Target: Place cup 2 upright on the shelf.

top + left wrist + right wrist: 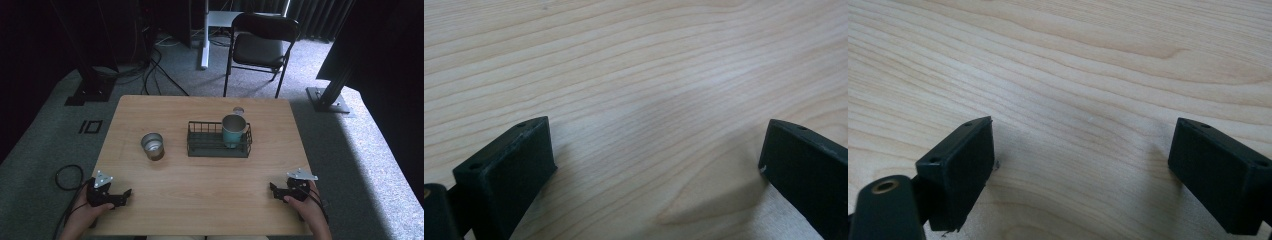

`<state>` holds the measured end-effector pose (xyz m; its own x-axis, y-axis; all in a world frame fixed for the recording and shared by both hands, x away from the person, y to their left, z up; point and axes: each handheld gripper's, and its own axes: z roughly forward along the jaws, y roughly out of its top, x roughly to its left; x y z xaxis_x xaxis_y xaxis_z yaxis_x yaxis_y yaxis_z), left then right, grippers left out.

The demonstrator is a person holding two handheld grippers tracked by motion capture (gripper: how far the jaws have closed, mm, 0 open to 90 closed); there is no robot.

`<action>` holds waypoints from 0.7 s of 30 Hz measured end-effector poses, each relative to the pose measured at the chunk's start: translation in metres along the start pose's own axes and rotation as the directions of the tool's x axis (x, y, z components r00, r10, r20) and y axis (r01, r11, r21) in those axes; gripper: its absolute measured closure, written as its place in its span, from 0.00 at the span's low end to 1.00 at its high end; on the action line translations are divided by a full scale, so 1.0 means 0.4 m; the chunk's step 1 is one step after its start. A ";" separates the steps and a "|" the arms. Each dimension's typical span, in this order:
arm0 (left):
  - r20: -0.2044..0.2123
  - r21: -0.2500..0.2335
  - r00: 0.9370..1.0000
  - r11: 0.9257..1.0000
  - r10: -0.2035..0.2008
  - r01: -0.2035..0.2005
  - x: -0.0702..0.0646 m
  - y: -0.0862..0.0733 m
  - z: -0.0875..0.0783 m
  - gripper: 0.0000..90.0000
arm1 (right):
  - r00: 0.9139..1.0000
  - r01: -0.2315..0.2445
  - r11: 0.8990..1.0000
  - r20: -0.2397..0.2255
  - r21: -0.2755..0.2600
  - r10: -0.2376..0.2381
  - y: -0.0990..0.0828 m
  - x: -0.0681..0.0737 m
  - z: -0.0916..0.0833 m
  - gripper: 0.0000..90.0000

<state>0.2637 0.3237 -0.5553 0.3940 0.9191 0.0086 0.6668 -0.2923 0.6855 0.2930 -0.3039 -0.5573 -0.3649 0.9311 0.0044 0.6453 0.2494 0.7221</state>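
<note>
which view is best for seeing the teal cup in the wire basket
The high view. It shows the teal cup standing upright at the right end of the wire basket, with the metal cup apart on the table to its left. The left and right gripper views look down at bare wood between open jaws.

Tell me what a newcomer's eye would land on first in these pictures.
The teal mug standing in the right end of the black wire basket at the middle of the wooden table draws the eye first. Left of the basket, apart from it, stands a small metal cup. Near the front edge, the left gripper and right gripper rest at opposite corners, jaws open over bare wood.
</note>
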 end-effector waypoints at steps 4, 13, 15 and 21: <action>0.038 0.007 0.998 0.999 0.045 -0.045 -0.009 0.000 -0.003 0.02 | 1.000 0.000 1.000 0.000 0.000 0.000 0.000 0.000 0.000 0.12; 0.057 -0.013 0.996 0.997 0.075 -0.074 -0.041 0.006 -0.011 0.02 | 1.000 -0.001 1.000 0.000 -0.001 0.001 0.000 0.000 0.000 0.12; 0.060 -0.029 0.996 0.997 0.068 -0.066 -0.046 0.012 -0.014 0.02 | 1.000 0.000 1.000 0.000 0.000 0.000 0.000 0.000 0.000 0.12; 0.081 -0.072 0.995 0.996 0.055 -0.049 -0.061 0.032 -0.016 0.02 | 1.000 -0.001 1.000 0.000 0.000 0.001 0.000 0.000 0.000 0.12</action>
<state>0.2585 0.2995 -0.5421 0.4799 0.8772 -0.0130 0.5996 -0.3171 0.7348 0.2930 -0.3038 -0.5573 -0.3648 0.9311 0.0052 0.6456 0.2489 0.7220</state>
